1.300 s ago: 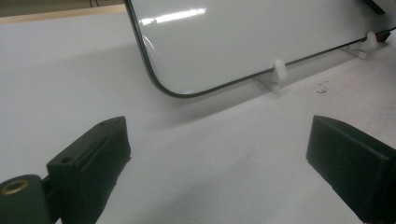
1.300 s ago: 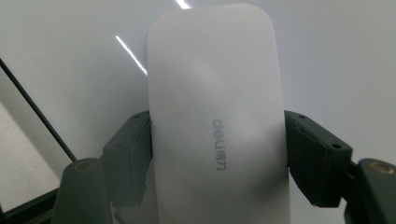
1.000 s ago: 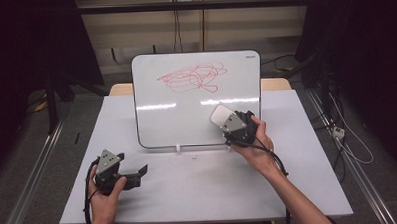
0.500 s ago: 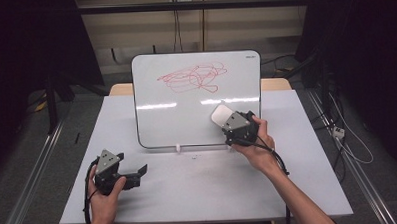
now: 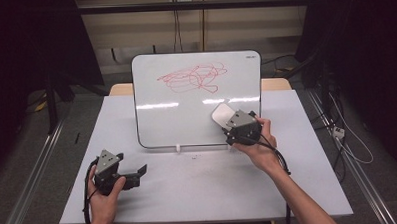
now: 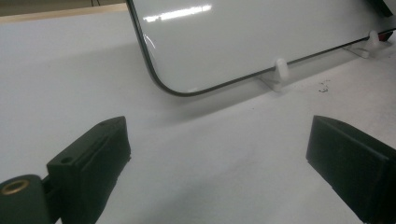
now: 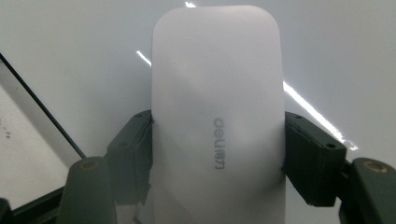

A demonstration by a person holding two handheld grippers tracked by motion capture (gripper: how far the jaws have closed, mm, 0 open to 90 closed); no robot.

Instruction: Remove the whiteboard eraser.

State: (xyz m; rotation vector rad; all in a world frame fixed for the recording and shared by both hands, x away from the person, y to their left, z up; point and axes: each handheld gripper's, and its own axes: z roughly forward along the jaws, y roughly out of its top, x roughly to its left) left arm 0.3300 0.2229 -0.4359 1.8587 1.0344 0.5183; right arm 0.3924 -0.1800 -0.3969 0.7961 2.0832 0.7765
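A whiteboard (image 5: 196,99) with a red scribble (image 5: 193,77) near its top leans upright on small white feet at the middle of the table. My right gripper (image 5: 226,120) is shut on a white eraser (image 5: 220,114), held against the board's lower right part. In the right gripper view the eraser (image 7: 217,121) fills the middle, both pads pressing its sides, with the board (image 7: 336,56) right behind it. My left gripper (image 5: 138,172) rests open near the table's front left, pointing right. In the left gripper view its jaws stand wide apart over bare table, the board's lower corner (image 6: 177,88) ahead.
The white table (image 5: 204,187) has free room in front of the board. A white foot (image 5: 178,148) props the board's lower edge, another foot (image 6: 279,73) shows in the left gripper view. Dark floor, rails and cables flank the table.
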